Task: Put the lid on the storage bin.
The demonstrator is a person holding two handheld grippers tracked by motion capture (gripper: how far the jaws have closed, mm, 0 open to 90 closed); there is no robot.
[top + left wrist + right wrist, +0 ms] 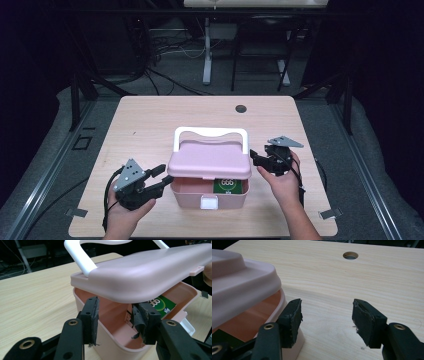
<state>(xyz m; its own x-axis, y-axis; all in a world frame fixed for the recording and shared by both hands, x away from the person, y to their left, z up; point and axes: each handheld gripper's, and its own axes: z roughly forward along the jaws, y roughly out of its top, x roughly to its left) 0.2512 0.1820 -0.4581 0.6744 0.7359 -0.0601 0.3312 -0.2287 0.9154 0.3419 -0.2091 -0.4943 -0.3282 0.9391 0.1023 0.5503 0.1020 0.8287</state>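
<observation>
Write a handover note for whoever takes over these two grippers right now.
Left gripper: open, at the left front corner of the pink plastic box, holding nothing.
Right gripper: open, beside the box's right wall, empty.
The box's pink lid with white handle is partly raised; a green packet lies inside.
Done: packet in the box.
Left, probably: lower the lid and fasten the white front latch.

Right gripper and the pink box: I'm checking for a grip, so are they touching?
Cannot tell. In the right gripper view, the right gripper stands open, one finger overlapping the pink box rim; no plain contact or gap.
</observation>
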